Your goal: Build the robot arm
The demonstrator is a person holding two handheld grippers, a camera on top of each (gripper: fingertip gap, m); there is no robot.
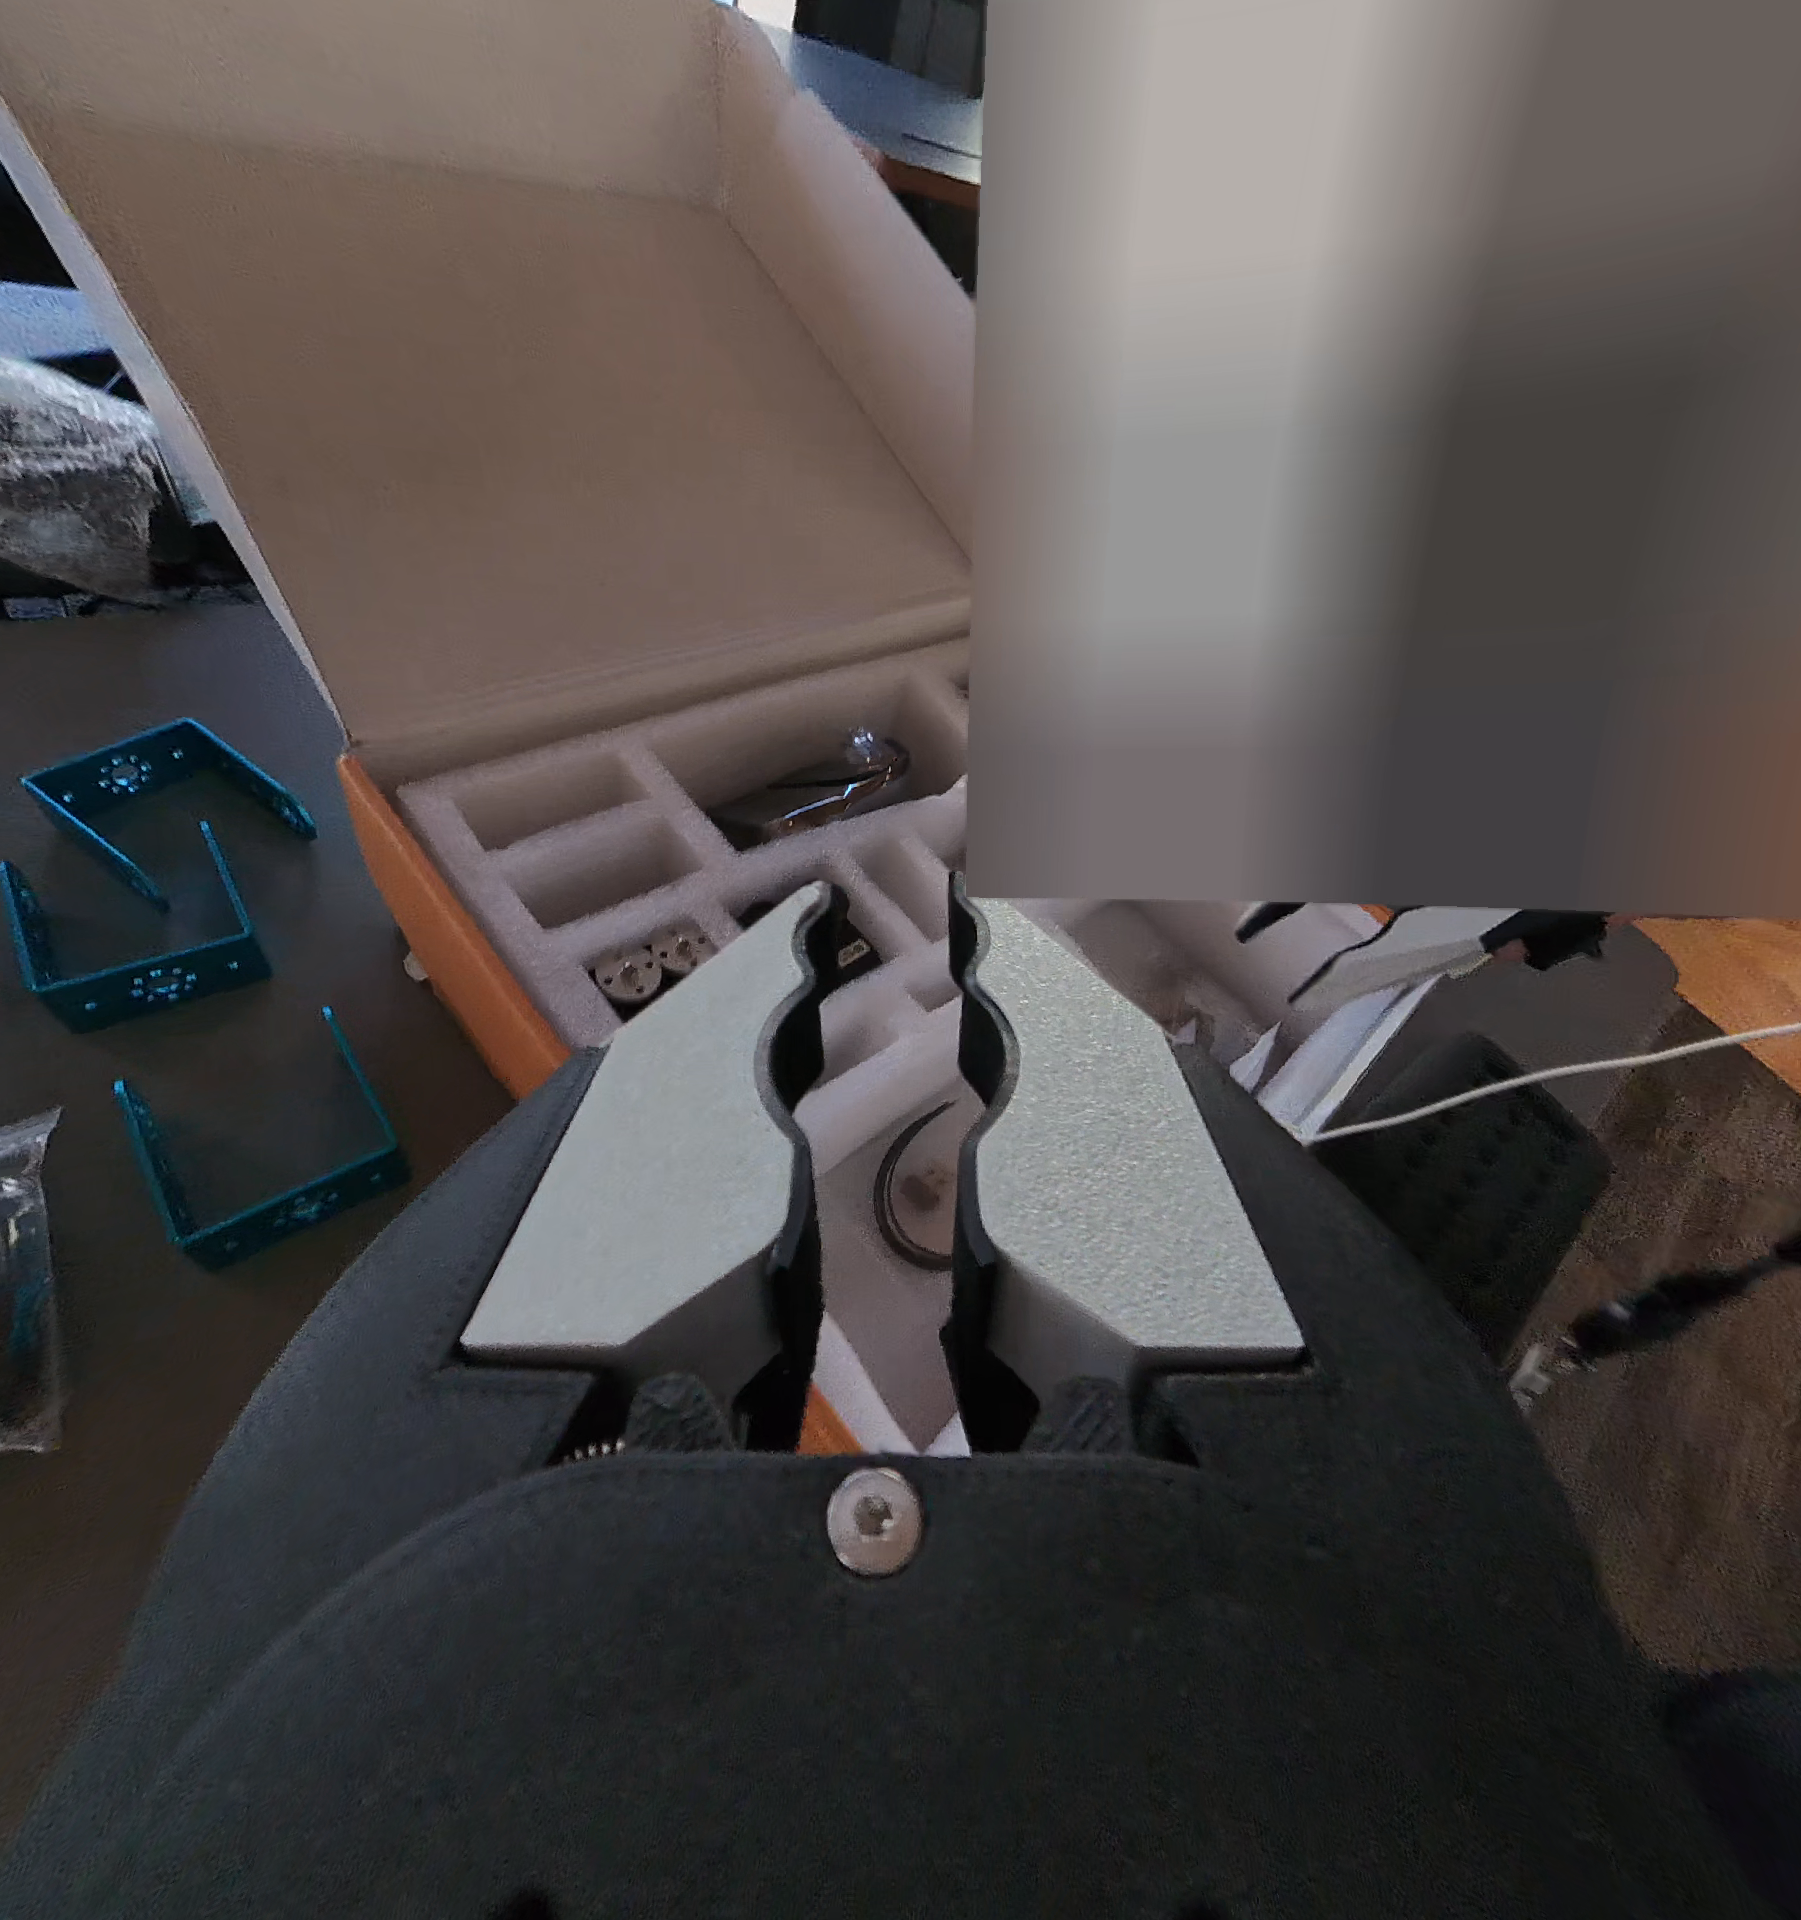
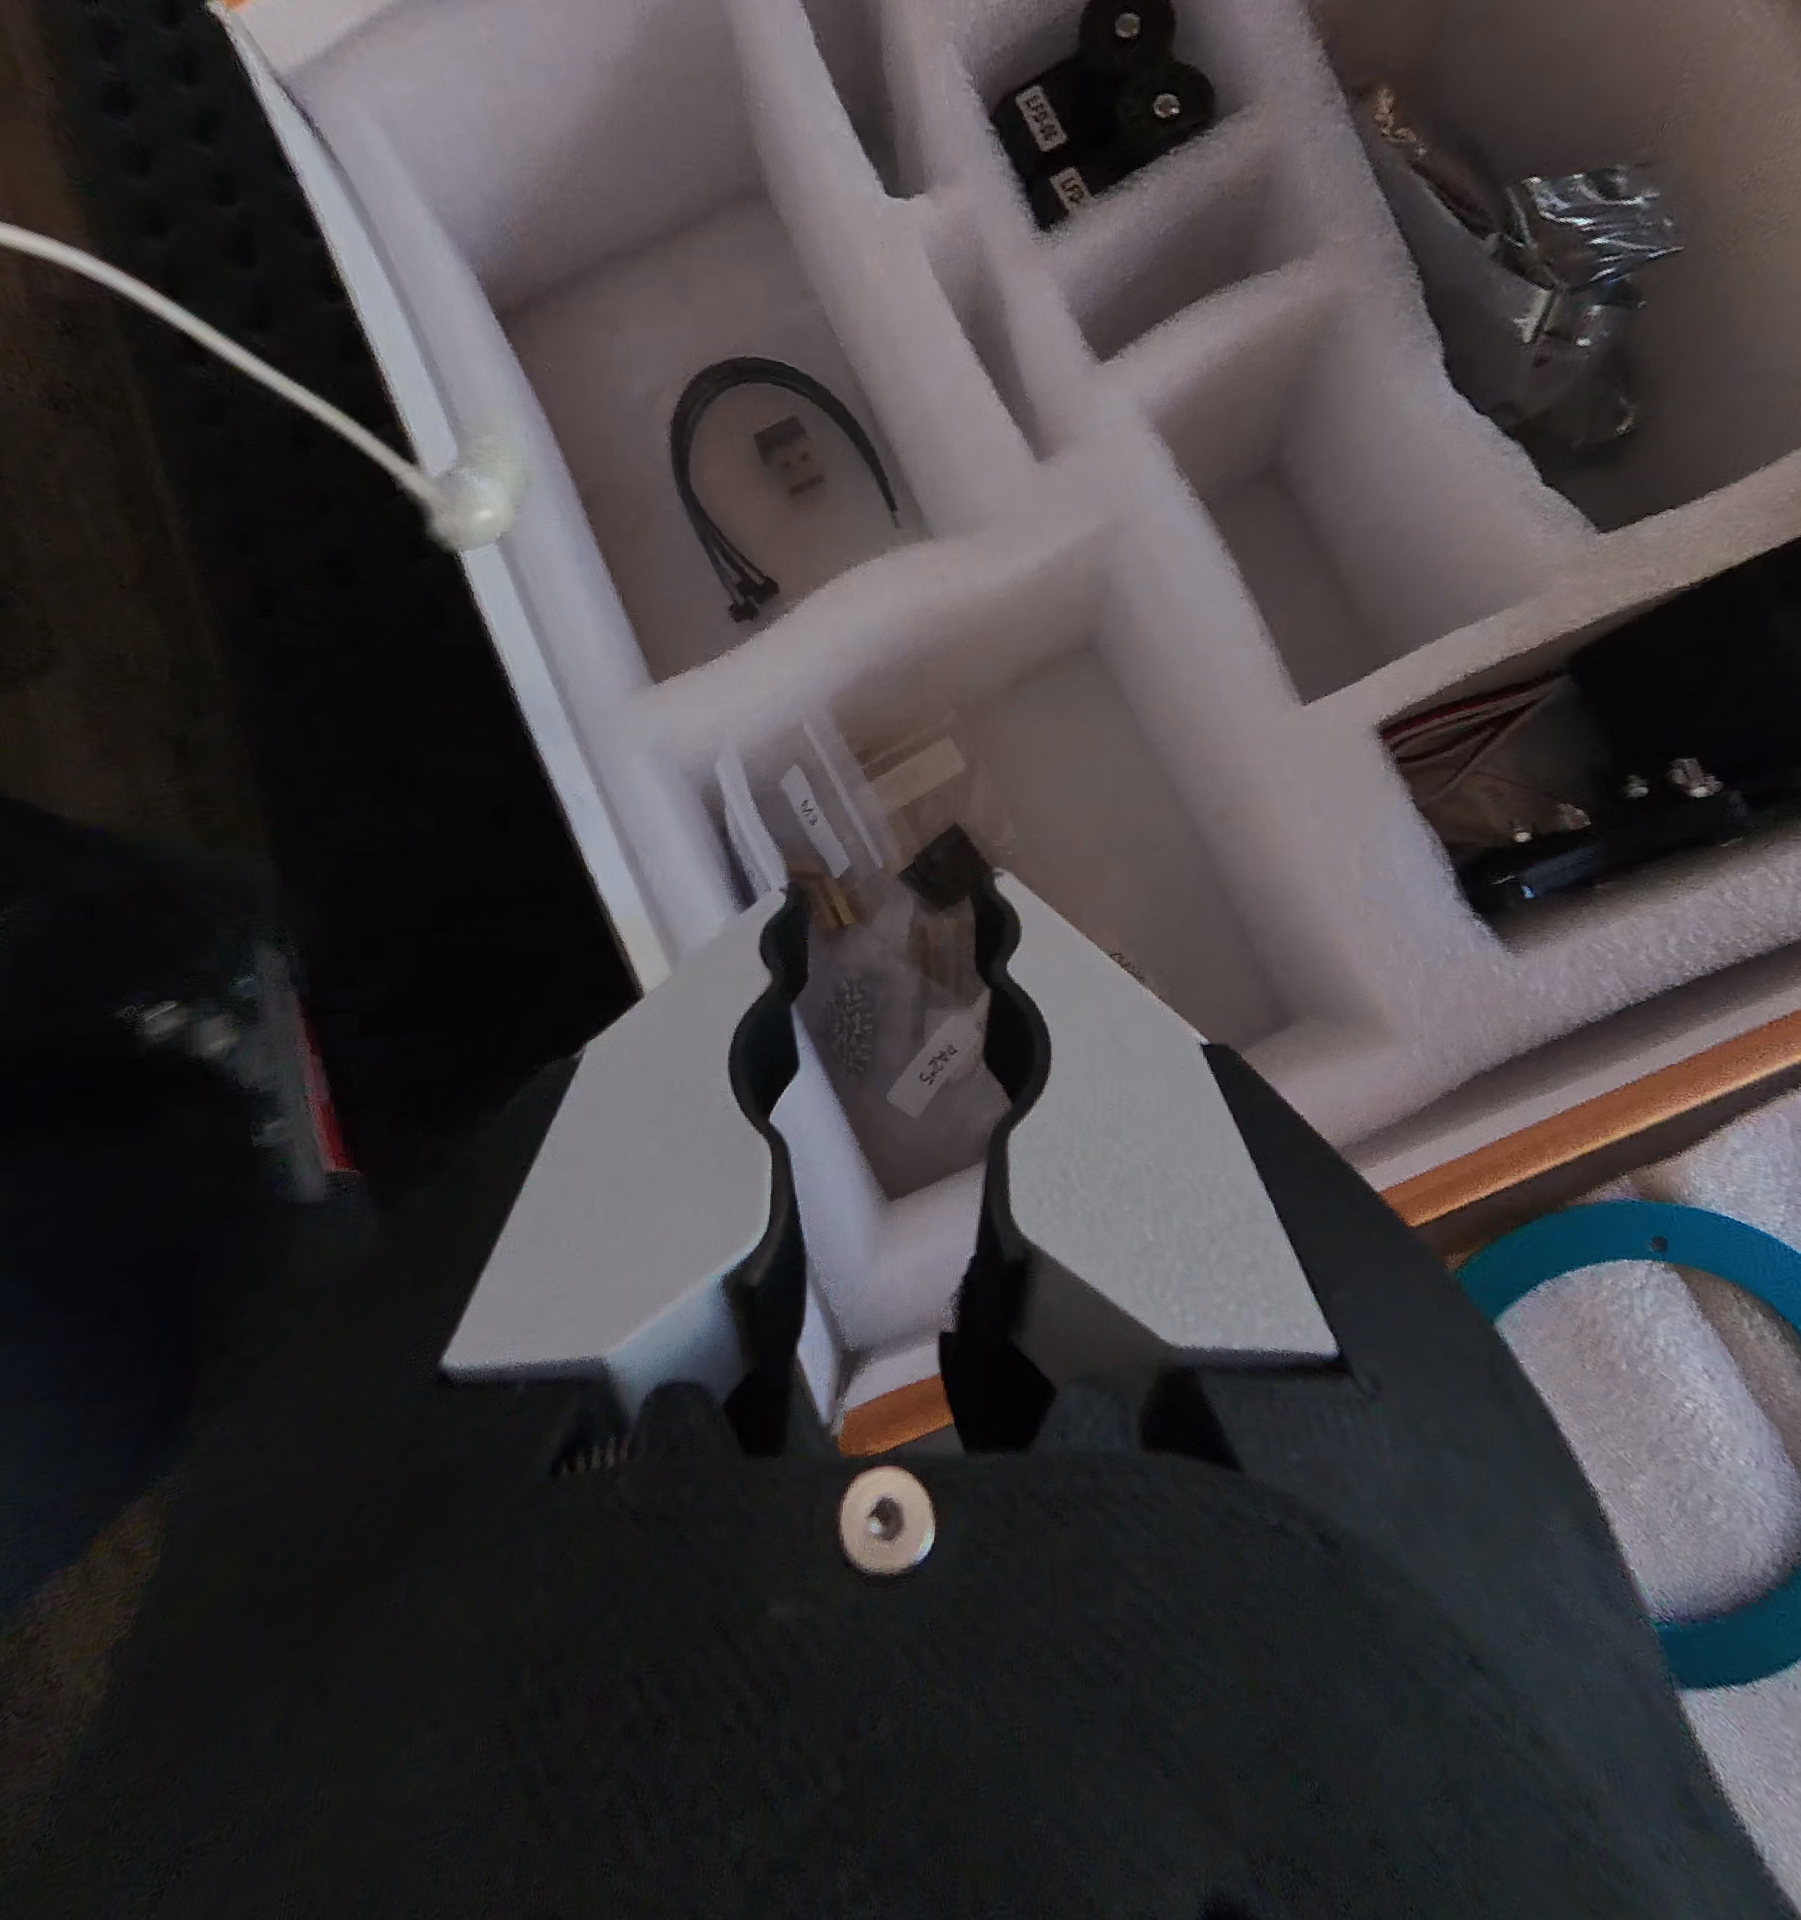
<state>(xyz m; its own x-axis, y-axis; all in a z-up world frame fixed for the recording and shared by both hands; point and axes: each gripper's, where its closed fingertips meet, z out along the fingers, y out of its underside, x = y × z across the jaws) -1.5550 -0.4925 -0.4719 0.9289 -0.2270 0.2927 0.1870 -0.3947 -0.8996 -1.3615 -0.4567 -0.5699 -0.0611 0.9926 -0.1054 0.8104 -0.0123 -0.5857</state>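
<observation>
In the left wrist view, the left gripper (image 1: 880, 914) hangs over the near part of an open orange-edged box (image 1: 439, 914) lined with white foam (image 1: 563, 831), its fingers spread apart with nothing between them. Below the gap lies a coiled black cable (image 1: 901, 1174) in a foam compartment. The box lid (image 1: 522, 395) stands tilted open behind. Left of the box, three teal U-shaped brackets (image 1: 143, 945) rest on the dark table (image 1: 252, 1403), well apart from the gripper. In the right wrist view, the right gripper (image 2: 891, 909) reaches into a foam compartment (image 2: 1114, 831), fingers parted around clear bags of small hardware (image 2: 896, 1008) with white labels; whether they press the bags cannot be told. A bundle of black cable ties (image 2: 771, 457) lies in the next compartment, and a teal ring (image 2: 1644, 1455) rests outside the box on white cloth (image 2: 1644, 1330).
</observation>
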